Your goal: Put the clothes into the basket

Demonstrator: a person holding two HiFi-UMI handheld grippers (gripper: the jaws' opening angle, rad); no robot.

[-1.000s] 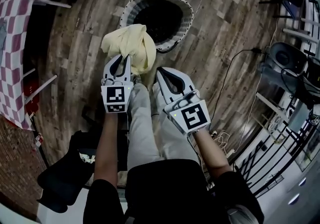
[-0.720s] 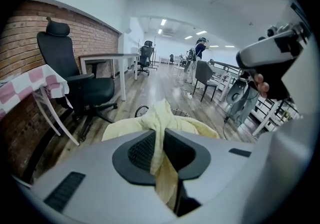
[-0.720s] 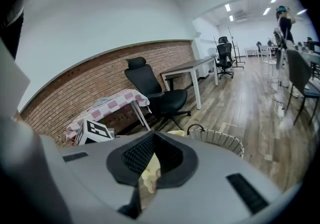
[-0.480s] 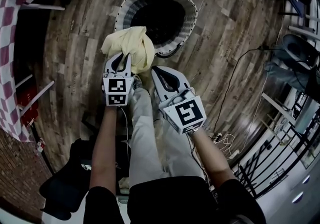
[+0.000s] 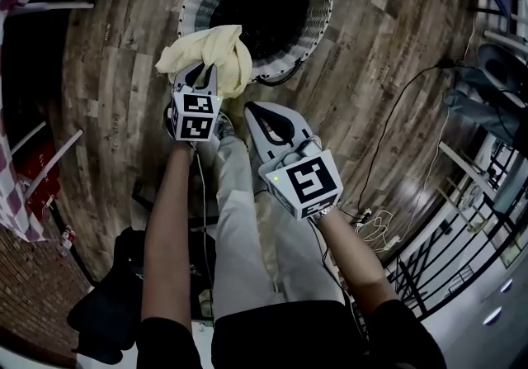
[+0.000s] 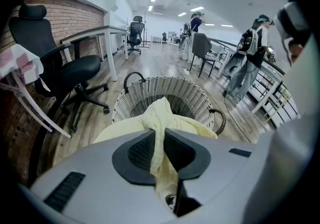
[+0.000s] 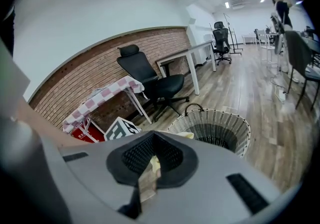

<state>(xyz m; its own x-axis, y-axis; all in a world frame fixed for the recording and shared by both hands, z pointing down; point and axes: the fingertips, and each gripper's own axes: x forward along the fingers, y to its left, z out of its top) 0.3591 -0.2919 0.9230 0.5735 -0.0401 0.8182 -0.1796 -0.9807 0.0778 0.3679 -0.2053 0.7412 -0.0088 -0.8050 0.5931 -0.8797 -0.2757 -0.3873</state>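
Note:
A pale yellow garment (image 5: 210,54) hangs bunched from my left gripper (image 5: 200,72), which is shut on it just over the near rim of the round white wicker basket (image 5: 318,25). In the left gripper view the yellow garment (image 6: 161,118) runs between the jaws of the left gripper (image 6: 162,132), with the basket (image 6: 165,87) right behind it. My right gripper (image 5: 252,108) hovers beside the left one, shut, with nothing in it. From the right gripper (image 7: 152,134) I see the basket (image 7: 220,118) ahead and a bit of the garment (image 7: 186,135).
A black office chair (image 6: 65,67) and a table with a pink checked cloth (image 7: 100,100) stand left of the basket. A dark chair or bag (image 5: 115,285) sits by the person's legs. A cable (image 5: 388,111) crosses the wooden floor at right, near a railing (image 5: 462,227). People (image 6: 250,62) stand far off.
Both grippers have come down toward the basket, which now looks larger and nearer. The left gripper still holds the yellow garment; the right stays shut.

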